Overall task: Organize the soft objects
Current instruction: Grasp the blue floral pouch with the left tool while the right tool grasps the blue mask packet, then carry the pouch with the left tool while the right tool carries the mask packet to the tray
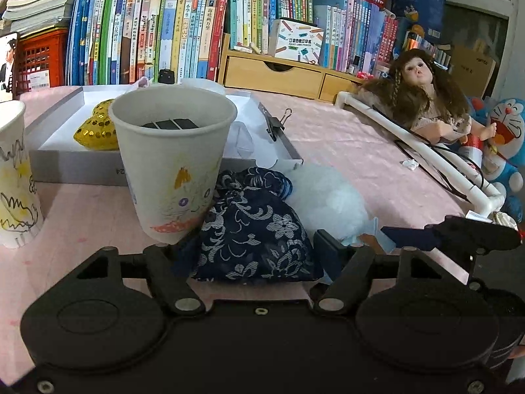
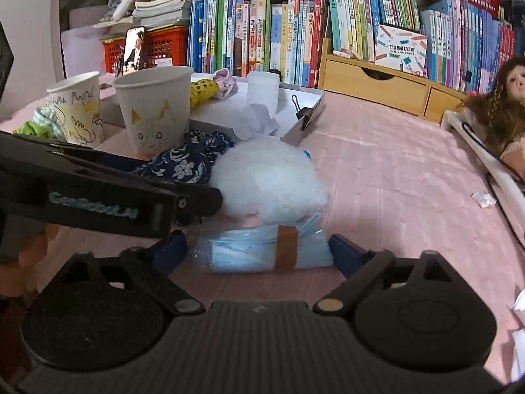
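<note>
A dark blue floral cloth pouch (image 1: 252, 226) lies on the pink cloth, and my left gripper (image 1: 254, 246) is shut on it, a pad pressing each side. A paper cup with a cat drawing (image 1: 174, 157) stands against the pouch's left. A white fluffy wad (image 1: 325, 193) sits to its right. In the right wrist view a clear bag of light blue items with a brown tape band (image 2: 262, 249) lies between the fingers of my right gripper (image 2: 259, 246), which is open. The wad (image 2: 269, 180) is just beyond the bag. The left gripper (image 2: 197, 200) reaches in from the left.
A white shallow box (image 1: 65, 161) behind the cup holds a gold sequin piece (image 1: 98, 128) and a binder clip (image 1: 279, 124). A second drawn cup (image 1: 13, 177) stands at the left. A doll (image 1: 423, 95), a white pipe frame (image 1: 410, 138) and a blue plush (image 1: 505, 124) line the right. Books fill the back.
</note>
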